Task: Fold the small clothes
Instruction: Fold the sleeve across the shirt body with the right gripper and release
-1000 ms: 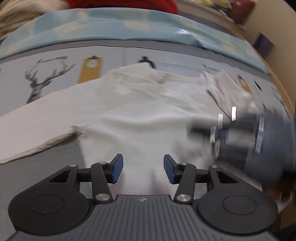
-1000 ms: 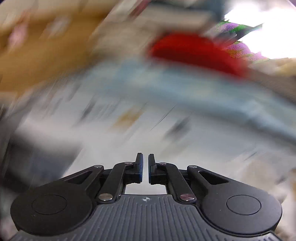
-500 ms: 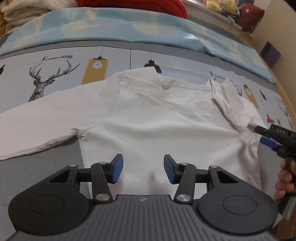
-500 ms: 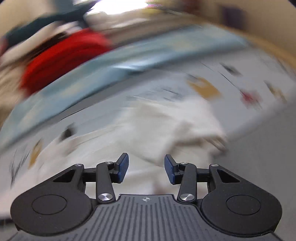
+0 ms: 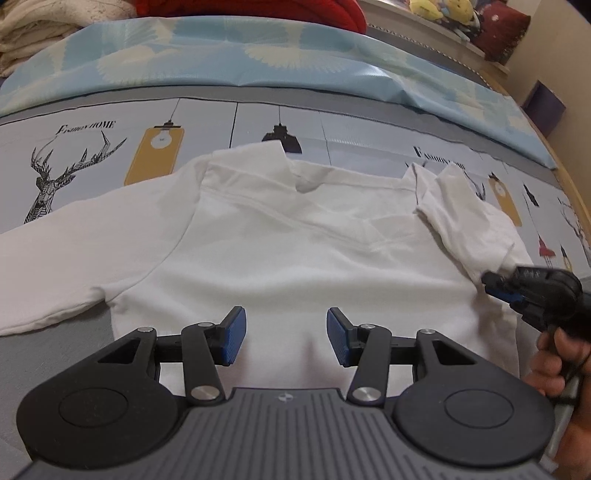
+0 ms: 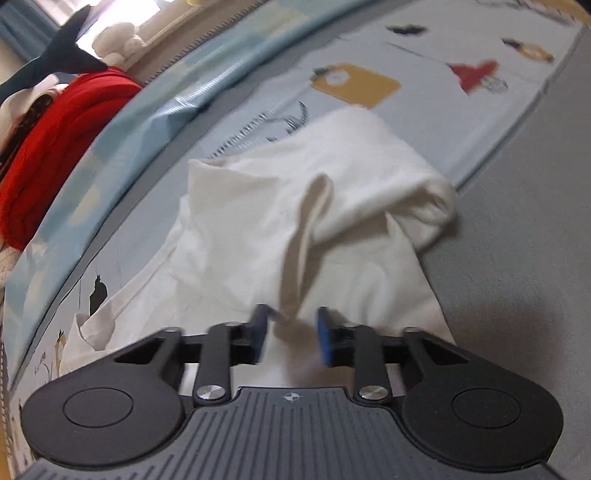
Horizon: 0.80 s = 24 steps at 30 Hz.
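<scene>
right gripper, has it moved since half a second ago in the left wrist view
Yes. The right gripper has slid left and reached the folded sleeve of the white shirt. Its jaws have just been closing, with sleeve fabric between them.

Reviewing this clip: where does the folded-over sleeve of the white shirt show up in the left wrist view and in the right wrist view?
Left wrist view: folded sleeve lies at right, over the white shirt, right gripper at its lower end.
Right wrist view: folded sleeve fills the centre, above the gripper.
Shared landmark: red cloth behind the blue sheet.
</scene>
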Available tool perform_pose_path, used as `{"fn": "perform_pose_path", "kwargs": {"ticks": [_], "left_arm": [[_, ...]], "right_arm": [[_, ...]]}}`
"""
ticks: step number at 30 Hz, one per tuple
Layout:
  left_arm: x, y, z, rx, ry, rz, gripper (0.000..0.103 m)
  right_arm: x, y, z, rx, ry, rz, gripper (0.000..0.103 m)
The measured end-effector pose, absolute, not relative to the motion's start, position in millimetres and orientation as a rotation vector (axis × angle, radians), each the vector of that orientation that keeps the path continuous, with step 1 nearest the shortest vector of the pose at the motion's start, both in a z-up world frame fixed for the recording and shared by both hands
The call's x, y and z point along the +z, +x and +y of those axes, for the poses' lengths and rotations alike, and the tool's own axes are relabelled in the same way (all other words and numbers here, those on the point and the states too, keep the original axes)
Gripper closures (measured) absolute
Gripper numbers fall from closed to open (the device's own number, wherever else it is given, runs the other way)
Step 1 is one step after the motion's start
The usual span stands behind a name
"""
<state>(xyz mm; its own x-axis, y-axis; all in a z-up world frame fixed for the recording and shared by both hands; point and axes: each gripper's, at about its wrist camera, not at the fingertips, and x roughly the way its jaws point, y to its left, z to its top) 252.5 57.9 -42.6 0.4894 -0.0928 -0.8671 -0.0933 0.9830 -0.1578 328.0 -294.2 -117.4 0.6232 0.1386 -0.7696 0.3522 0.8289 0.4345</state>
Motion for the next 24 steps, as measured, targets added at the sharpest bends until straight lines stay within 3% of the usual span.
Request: {"fn": "perform_pose_path", "kwargs": {"ticks": [1,6,12,15,17,19,24], "left_arm": [[-41,255,59,0.01,-0.202,1.05,0.05],[-37,262,73,0.098,-0.187,1.006,0.05],[-35,265,110,0.207,-0.239,0.99,0.05],[-36,265,117,0.219,-0.263,0.998,0.05],[-36,265,113,0.208,-0.26,1.004,0.05],[-36,265,108,0.187,-0.255,1.008,0.05],[-36,264,106,0.172,-0.254,1.008,0.05]], "right_arm": [[-115,329,-292,-0.121,0.587,0.89,0.102],[-84,326,-278,-0.118,0.479,0.725,0.103],[-11,294,-201,0.293,0.18,0.344,0.103],[-6,288,-176,0.387,0.182,0.39,0.103],[-21,298,-176,0.233,0.186,0.487,0.094],[-42,311,-195,0.07,0.255,0.611,0.07],[-88,325,-258,-0.279,0.487,0.801,0.058]]}}
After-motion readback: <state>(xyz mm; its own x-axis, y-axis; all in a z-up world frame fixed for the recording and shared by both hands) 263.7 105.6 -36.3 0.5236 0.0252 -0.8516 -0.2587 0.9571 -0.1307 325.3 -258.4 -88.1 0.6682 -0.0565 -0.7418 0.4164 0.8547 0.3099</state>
